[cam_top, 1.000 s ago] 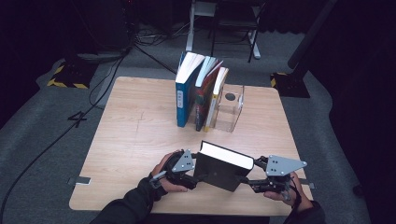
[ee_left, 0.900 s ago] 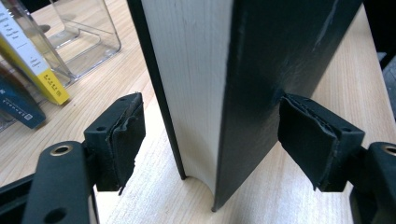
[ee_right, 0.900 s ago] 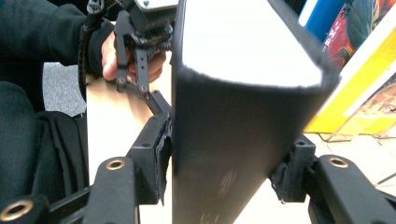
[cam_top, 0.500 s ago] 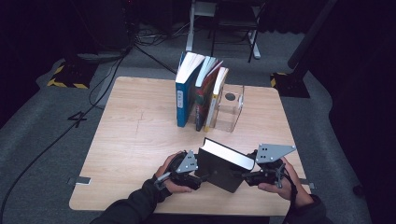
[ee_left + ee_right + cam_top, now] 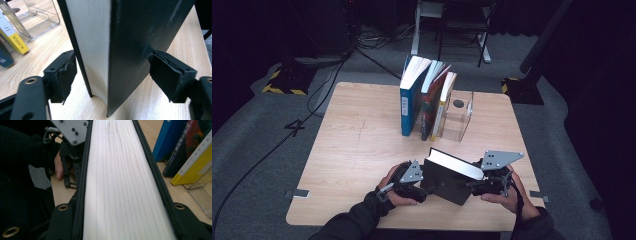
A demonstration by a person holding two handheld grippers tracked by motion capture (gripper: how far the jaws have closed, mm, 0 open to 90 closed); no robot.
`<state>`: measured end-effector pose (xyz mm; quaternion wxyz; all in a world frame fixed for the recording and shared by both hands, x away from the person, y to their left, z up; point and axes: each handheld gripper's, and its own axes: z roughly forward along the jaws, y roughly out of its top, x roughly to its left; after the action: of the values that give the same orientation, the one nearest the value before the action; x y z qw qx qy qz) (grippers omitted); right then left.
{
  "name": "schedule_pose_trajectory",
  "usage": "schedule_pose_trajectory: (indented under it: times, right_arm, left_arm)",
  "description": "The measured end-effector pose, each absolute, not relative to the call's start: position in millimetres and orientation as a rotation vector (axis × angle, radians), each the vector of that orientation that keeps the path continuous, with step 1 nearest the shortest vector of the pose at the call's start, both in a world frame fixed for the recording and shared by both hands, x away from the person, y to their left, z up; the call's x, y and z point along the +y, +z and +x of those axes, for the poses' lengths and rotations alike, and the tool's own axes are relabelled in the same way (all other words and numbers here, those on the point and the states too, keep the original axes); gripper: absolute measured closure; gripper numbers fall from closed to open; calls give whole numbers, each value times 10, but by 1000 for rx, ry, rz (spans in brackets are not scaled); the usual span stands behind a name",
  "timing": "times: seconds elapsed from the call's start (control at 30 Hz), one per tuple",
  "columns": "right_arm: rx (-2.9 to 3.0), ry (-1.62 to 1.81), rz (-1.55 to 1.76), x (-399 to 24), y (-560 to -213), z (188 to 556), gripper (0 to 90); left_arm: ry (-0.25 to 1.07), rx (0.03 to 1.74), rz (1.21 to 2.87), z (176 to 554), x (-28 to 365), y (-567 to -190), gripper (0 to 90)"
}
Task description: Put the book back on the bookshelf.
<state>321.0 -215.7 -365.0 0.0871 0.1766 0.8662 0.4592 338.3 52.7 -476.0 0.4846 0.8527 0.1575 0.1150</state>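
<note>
So the black book (image 5: 451, 179) sits tilted at the near edge of the table (image 5: 352, 150), between both grippers. Right gripper (image 5: 473, 186) is clamped on its page edge. Left gripper (image 5: 111, 75) straddles its corner, one pad touching the cover, the other just off. Behind stand three upright books (image 5: 424, 97) against a clear bookend (image 5: 459, 117).

4 books (image 5: 452, 175), 1 clear bookend (image 5: 460, 116)
</note>
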Motion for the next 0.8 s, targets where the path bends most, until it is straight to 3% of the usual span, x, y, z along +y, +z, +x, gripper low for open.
schedule_pose_trajectory:
  times: [0.37, 0.8]
  right_arm:
    - [2551, 1341, 567, -2117, -3634, 3172, 512]
    - [2498, 1320, 618, -2083, -3583, 3222, 529]
  left_arm:
    - [259, 463, 2156, 3331, 876, -4810, 241]
    - [291, 727, 2236, 3289, 1526, -4967, 244]
